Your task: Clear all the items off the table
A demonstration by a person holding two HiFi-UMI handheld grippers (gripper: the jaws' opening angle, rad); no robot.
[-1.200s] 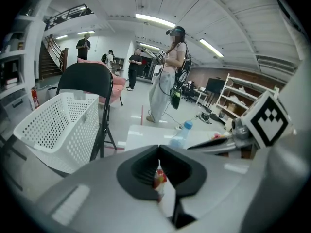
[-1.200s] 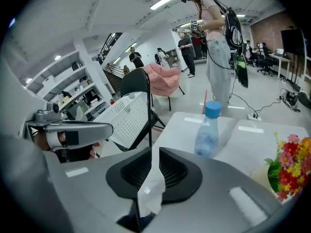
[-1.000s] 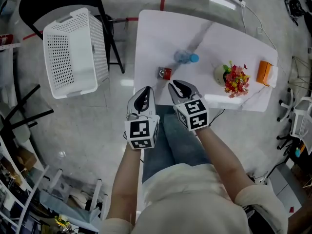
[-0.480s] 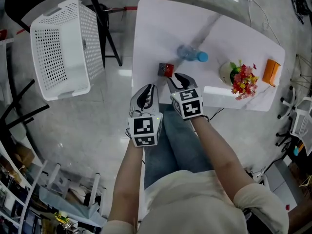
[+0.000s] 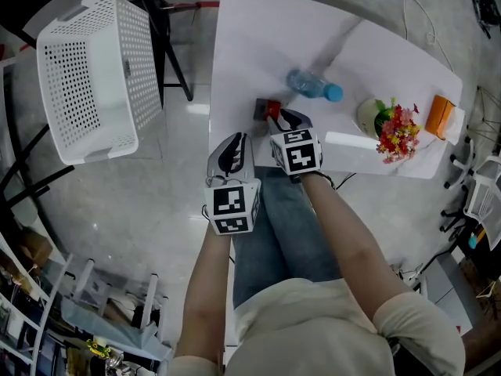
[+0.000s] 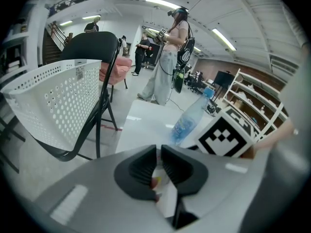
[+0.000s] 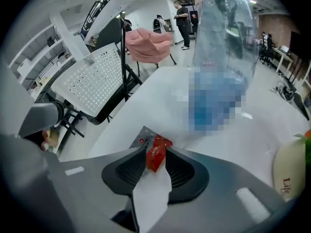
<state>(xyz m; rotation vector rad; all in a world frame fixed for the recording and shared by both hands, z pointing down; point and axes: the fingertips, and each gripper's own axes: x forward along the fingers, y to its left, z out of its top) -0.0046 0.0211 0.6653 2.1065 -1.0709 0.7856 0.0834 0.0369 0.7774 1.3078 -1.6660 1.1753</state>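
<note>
Right tool (image 5: 283,117) low over white table (image 5: 250,37), basket (image 5: 86,69) beside.

The small red-and-silver packet (image 5: 269,110) lies flat on the desk (image 5: 258,45), right between the jaws of your right tool (image 5: 283,117). Those jaws have just been opening, and their pads flank the packet without clamping it. Just past that tool's tips, a clear bottle (image 5: 311,85) with a blue cap lies on its side, cap toward the tool's right. A flat white strip (image 5: 349,140) lies just right of the tool. Further right, a cream pot of red and yellow flowers (image 5: 374,119) stands upright. Well beyond it, an orange box (image 5: 440,116) sits at the desk's edge.
</note>
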